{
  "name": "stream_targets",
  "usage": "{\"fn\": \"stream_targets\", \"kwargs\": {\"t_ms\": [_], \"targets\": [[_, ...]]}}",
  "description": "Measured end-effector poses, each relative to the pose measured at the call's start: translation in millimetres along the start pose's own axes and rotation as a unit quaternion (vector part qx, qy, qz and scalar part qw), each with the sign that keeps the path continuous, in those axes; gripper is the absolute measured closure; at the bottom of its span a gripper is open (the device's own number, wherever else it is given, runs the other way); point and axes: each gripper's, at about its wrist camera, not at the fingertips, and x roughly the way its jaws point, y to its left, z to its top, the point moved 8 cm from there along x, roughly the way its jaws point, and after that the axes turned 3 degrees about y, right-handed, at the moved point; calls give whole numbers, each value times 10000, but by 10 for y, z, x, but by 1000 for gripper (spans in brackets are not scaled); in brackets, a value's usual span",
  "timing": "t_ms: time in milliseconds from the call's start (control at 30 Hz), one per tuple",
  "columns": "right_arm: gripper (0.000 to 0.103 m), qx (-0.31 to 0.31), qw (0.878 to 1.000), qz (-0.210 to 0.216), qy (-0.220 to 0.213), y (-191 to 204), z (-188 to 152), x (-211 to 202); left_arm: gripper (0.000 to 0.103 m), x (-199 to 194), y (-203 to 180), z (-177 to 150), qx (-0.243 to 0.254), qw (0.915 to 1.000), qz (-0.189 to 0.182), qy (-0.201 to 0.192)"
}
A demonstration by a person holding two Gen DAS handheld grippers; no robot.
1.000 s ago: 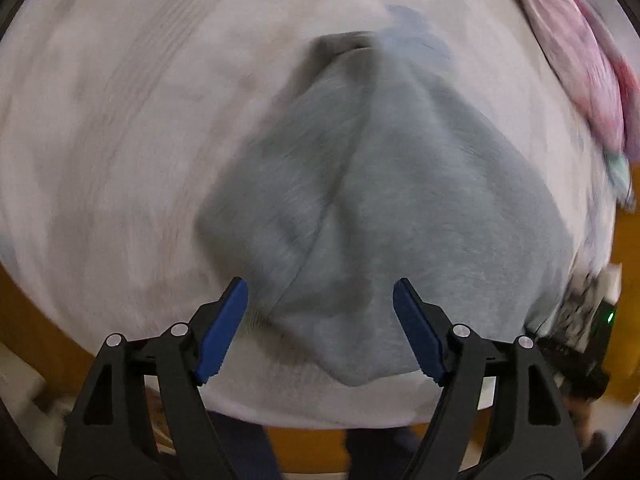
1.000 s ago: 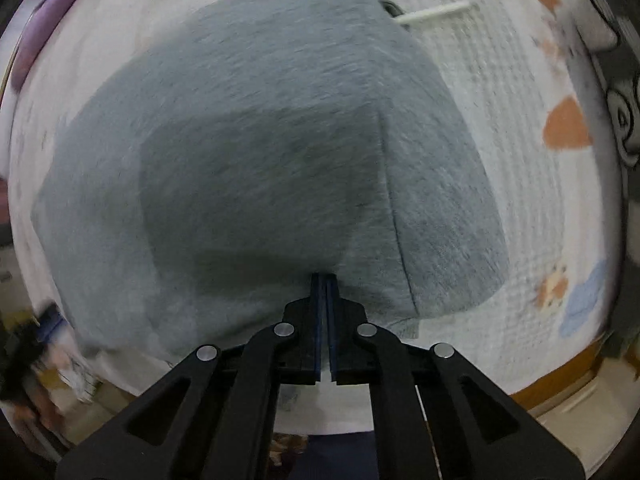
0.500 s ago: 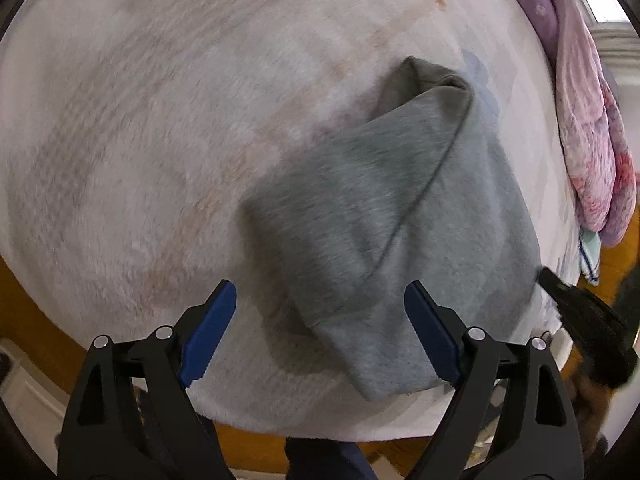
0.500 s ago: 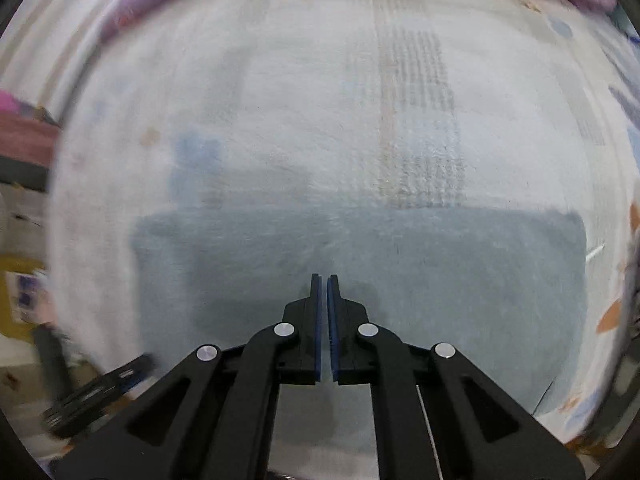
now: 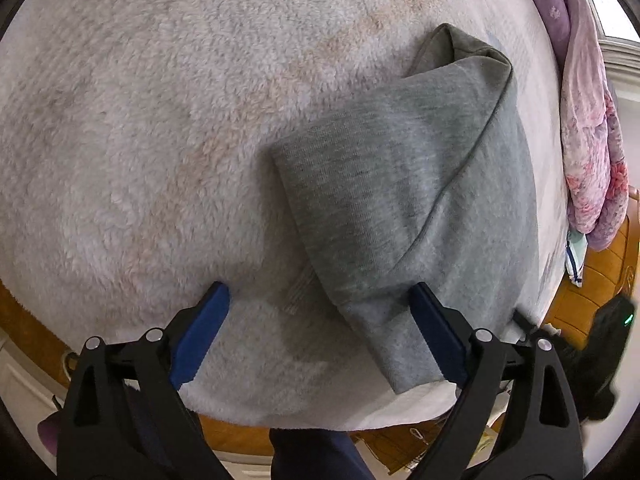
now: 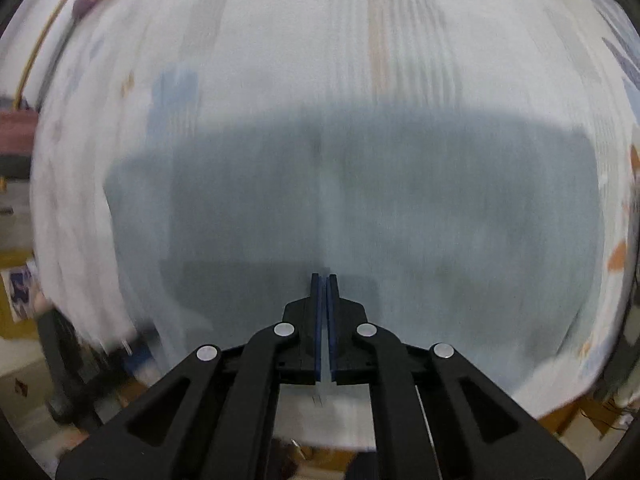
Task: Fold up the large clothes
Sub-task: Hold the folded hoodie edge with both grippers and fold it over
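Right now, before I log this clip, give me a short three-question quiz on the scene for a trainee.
1. True or false: the left gripper is clamped on the grey garment.
2. Multiple choice: what does the grey garment lie on? A) a bare wooden floor B) a fluffy white blanket C) a glass table
3. Fill in: the right gripper has its jaws ____.

Key:
1. False. Its jaws stand wide apart, and the garment's near corner lies between them, ungripped.
2. B.
3. Shut. Whether cloth is pinched between them cannot be told, since the right wrist view is blurred.
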Motion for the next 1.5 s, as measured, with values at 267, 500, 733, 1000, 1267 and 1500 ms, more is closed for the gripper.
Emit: {"fn": "stream_targets", "kwargs": {"t_ms": [267, 500, 733, 1000, 1267, 1500], "targets": [[103, 312, 9992, 229, -15, -90, -107, 72, 12, 115, -254, 0, -90, 9996, -259, -93], [103, 443, 9978, 441, 241, -185, -401, 474, 12, 229, -369, 75, -103, 9991, -366, -202], [103, 517, 9960, 653, 321, -342, -260, 469, 21, 369, -676, 18, 2, 9969, -783, -50], [103, 526, 9946, 840, 316, -487, -288, 444, 31, 481, -890, 85, 229, 9963, -820, 86], [100, 546, 9960, 701, -1, -622, -537, -38, 88, 444, -1003, 202, 529, 9939, -914, 313], [60, 604, 9845, 1504, -663, -301, -800, -485, 88, 266, -1364, 246, 788, 9894, -1116, 497]]}}
